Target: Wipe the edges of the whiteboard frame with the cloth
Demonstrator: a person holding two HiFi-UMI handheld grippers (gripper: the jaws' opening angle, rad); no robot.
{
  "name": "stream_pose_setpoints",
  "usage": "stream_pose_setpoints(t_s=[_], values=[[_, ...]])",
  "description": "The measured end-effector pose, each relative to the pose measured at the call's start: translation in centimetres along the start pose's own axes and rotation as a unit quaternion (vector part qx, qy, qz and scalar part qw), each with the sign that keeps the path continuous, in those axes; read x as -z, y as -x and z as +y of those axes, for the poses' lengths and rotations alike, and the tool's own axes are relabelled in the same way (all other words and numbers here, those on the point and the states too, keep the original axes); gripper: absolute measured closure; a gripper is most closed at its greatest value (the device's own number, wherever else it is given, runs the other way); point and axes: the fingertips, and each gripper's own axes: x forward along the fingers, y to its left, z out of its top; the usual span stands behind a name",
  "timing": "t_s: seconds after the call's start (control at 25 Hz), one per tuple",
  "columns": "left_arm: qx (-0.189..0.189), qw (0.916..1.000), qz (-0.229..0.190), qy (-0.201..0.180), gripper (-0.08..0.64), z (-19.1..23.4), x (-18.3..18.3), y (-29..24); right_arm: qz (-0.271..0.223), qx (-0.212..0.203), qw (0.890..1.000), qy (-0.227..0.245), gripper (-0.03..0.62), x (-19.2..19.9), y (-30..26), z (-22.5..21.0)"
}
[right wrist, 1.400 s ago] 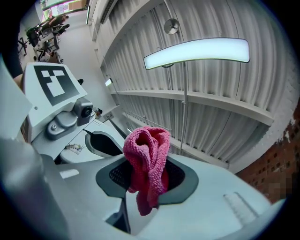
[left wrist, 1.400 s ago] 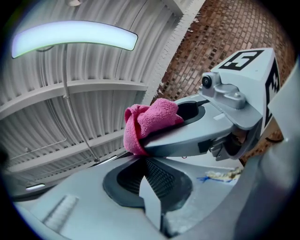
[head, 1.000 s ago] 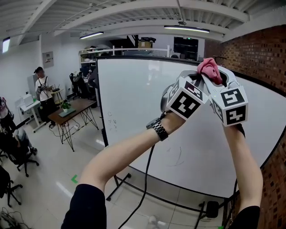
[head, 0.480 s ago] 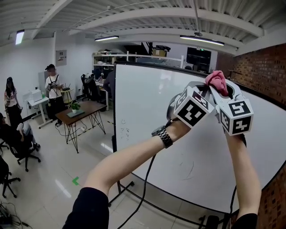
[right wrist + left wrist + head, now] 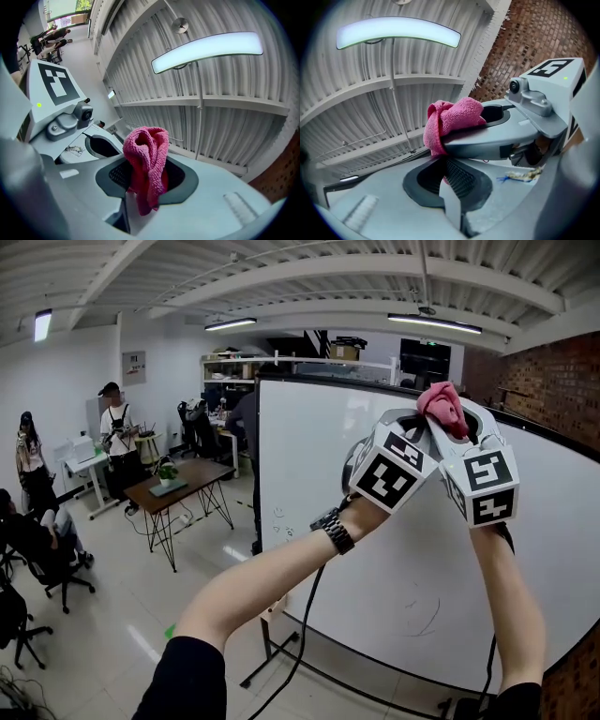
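Cloth [image 5: 441, 404] in upraised right gripper [image 5: 452, 432]

The two hand-held grippers meet in front of the whiteboard [image 5: 309, 484], up near its top frame edge [image 5: 375, 385]. The left hand-held gripper [image 5: 419, 427] is on the left and the right hand-held gripper [image 5: 457, 423] just beside it, tips touching. The cloth [image 5: 442, 407] sits pinched between both pairs of jaws and bulges out above them. Left of the whiteboard stands a worktop [image 5: 173, 486] with a potted plant [image 5: 167, 472] on it. Further left are people, one standing [image 5: 117, 432]. A brick wall [image 5: 553, 381] lies right of the whiteboard, with shelving [image 5: 234, 367] behind it.
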Motion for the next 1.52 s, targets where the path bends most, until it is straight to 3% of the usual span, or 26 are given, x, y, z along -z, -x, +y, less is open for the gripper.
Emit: stream_pose_setpoints(t_s=[0.84,1.16,1.32,1.52], values=[[-0.004,0.9999,0.005,-0.012,0.563,6.2,4.5,2.0,-0.021,-0.024,0.999,-0.031,0.465,-0.2,-6.5,4.6],[0.009,0.9999,0.003,0.007,0.563,13.8,8.4,5.5,-0.006,-0.024,0.999,-0.033,0.465,-2.4,-13.7,10.1],[0.016,0.9998,0.000,-0.010,0.563,17.1,10.2,7.2,-0.003,-0.019,0.999,-0.033,0.465,-3.5,-16.7,12.8],[0.024,0.9997,-0.004,-0.003,0.563,19.8,12.1,8.8,0.013,-0.016,1.000,-0.022,0.465,-4.1,-19.3,15.5]])
